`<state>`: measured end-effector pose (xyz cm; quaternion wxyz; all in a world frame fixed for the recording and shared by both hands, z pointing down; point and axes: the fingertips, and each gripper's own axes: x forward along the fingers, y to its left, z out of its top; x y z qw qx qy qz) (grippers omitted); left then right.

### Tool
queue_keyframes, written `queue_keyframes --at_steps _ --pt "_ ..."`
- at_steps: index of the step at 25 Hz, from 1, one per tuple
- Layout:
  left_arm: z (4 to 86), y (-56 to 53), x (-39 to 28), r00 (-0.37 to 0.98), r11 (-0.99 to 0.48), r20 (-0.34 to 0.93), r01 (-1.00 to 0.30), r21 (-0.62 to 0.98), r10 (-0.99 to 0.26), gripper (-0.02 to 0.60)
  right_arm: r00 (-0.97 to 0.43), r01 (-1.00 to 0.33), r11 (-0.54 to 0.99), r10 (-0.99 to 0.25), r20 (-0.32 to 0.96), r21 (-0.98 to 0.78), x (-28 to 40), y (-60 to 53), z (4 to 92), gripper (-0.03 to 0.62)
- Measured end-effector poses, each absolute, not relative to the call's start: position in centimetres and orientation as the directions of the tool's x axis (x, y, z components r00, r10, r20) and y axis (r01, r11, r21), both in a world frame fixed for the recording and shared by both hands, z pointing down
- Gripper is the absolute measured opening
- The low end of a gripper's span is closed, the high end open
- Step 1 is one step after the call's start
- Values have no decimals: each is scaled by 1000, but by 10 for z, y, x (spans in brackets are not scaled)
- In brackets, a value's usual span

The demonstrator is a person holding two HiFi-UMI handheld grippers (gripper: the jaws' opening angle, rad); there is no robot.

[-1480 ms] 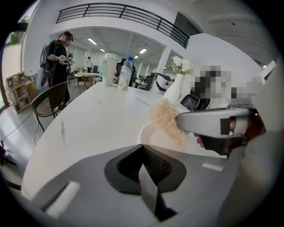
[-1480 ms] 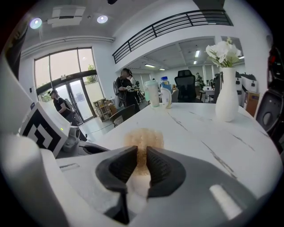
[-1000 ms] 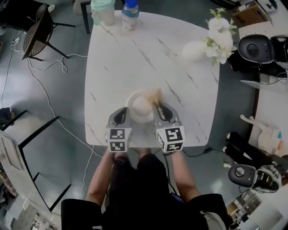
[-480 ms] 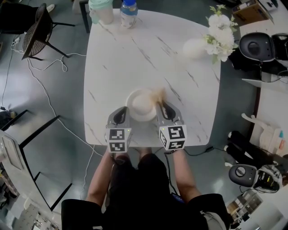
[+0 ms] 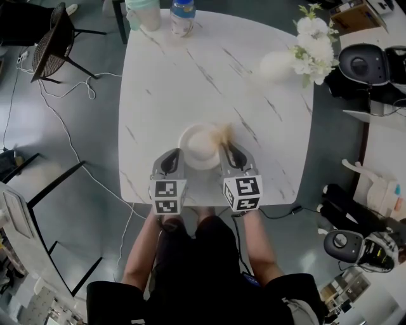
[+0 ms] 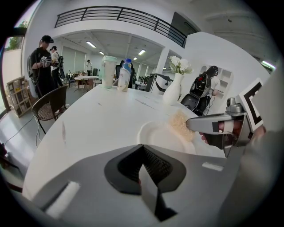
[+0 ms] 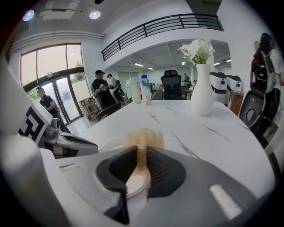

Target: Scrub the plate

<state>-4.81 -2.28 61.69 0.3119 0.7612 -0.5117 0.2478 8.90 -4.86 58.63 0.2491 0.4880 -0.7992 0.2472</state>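
A white plate (image 5: 198,147) lies near the front edge of the marble table (image 5: 190,76). My right gripper (image 5: 224,148) is shut on a tan fibrous scrubber (image 5: 222,134), which rests on the plate's right rim. In the right gripper view the scrubber (image 7: 143,138) sticks out from between the jaws over the plate (image 7: 111,148). My left gripper (image 5: 174,155) is shut with its tips at the plate's near-left rim; in the left gripper view its jaws meet in front of the plate (image 6: 162,133). The right gripper (image 6: 197,125) and scrubber (image 6: 179,125) show there too.
At the far right of the table stands a white vase (image 5: 274,66) with white flowers (image 5: 314,43). A bottle (image 5: 183,14) and a pale jug (image 5: 144,14) stand at the far edge. A wicker chair (image 5: 52,44) and cables are on the floor at left. People stand far off.
The right gripper and scrubber have slid a little to the right along the plate's right rim. The left gripper and plate have hardly moved.
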Motion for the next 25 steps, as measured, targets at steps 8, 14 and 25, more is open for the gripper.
queue_keyframes --at_steps 8,14,25 --pt "615 -24 -48 354 -283 695 -934 220 -626 8 -442 -881 440 -635 633 -174 67 -41 583 69" --pt "613 -24 -48 361 -293 689 -930 221 -629 8 -486 -855 478 -608 628 -200 43 -32 583 69" --pt "613 -24 -47 367 -297 684 -928 224 -630 8 -555 -806 544 -557 617 -234 6 -17 583 69"
